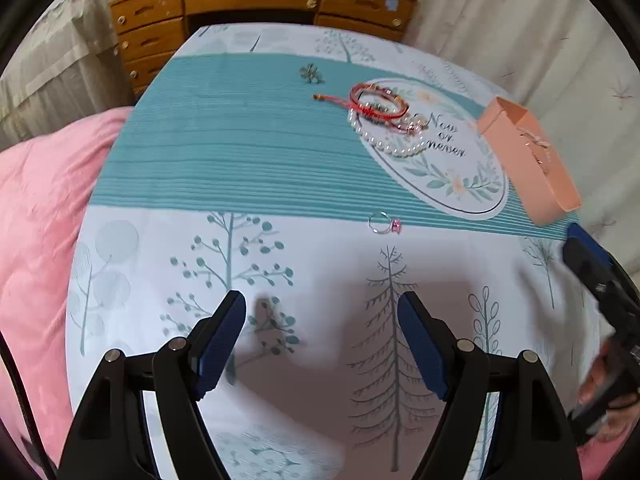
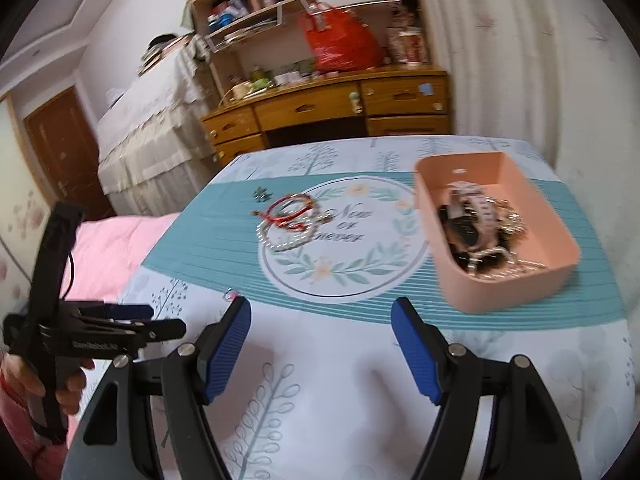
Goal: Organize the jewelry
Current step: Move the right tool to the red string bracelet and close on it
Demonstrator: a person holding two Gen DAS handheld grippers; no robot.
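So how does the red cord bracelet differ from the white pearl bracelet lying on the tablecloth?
The red cord bracelet is thin string looped in several coils with a loose tail; the white pearl bracelet is a single strand of round beads. The red one lies farther from the grippers and partly overlaps the pearl one. Both lie outside the pink box.

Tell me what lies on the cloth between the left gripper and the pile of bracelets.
Only a small ring with a pink stone; otherwise bare cloth separates the left gripper from the bracelets. The left wrist view shows it best.

Wooden desk [image 2: 332, 110], red bag [image 2: 340, 40], pink blanket [image 1: 36, 208], tree-patterned tablecloth [image 1: 160, 260].
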